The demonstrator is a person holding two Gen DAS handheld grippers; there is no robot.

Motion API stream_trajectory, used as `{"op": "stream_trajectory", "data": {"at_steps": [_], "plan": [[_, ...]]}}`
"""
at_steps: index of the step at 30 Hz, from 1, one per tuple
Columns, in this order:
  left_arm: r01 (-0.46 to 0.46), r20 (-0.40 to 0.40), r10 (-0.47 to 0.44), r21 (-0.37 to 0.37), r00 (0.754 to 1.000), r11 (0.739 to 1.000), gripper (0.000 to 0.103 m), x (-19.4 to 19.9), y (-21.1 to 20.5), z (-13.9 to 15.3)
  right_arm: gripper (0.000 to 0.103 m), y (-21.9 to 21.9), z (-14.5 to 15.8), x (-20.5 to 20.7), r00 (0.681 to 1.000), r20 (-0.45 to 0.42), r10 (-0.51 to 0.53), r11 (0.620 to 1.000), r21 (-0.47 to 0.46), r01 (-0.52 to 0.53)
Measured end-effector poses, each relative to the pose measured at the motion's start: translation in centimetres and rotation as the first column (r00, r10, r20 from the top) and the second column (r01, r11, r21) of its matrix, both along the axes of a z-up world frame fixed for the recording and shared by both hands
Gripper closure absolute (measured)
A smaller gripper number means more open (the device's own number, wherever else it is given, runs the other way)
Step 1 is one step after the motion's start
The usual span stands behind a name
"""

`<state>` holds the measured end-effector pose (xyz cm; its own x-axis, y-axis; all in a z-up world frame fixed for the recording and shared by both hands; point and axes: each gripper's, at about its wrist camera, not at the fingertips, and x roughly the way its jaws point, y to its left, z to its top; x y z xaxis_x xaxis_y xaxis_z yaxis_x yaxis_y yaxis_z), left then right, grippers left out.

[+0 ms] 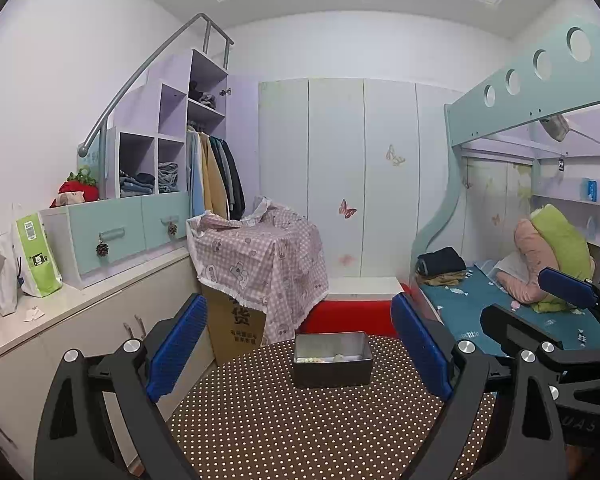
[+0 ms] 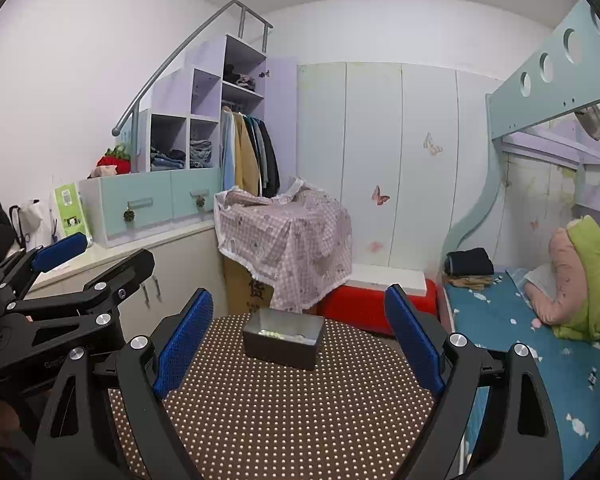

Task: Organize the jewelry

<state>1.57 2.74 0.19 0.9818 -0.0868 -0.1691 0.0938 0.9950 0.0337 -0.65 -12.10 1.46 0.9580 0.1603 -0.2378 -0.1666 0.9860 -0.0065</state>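
On a round table (image 1: 300,432) covered in brown cloth with pale dots sits one dark metal box (image 1: 333,360), open at the top. It is rectangular, its long axis running left to right across the table, one long side wall facing the two grippers. It rests on the far half of the tabletop, close to the back edge. Inside, along the near wall, lies a short row of pale beads (image 1: 310,359) in green and pink tones, with a small pale round piece (image 1: 339,357) just to their right; the beads are too small to count.

Two handheld grippers point at the box from the near side, side by side. The left gripper (image 1: 298,348) has its two blue-padded fingers (image 1: 176,348) spread wide with nothing between them, and the box stands beyond the tips. The right gripper (image 2: 298,340), just beside it, is likewise spread wide and empty, its blue pads (image 2: 184,344) framing the box from a distance. Neither touches the box.

Behind the table, from left to right: a low counter with bags (image 1: 36,256), a carton (image 1: 236,320) draped with a pink checked cloth (image 1: 260,252), a red stool (image 1: 352,316), and a bunk bed (image 1: 520,312) with one blue sheet.
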Motion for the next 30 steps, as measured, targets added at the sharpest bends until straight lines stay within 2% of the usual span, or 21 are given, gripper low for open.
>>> {"op": "stream_trajectory", "data": {"at_steps": [30], "plan": [[0.002, -0.008, -0.002, 0.003, 1.0, 1.0, 0.013, 0.97, 0.27, -0.6, 0.018, 0.14, -0.89, 0.55, 1.0, -0.009, 0.0, 1.0, -0.002, 0.0]]}}
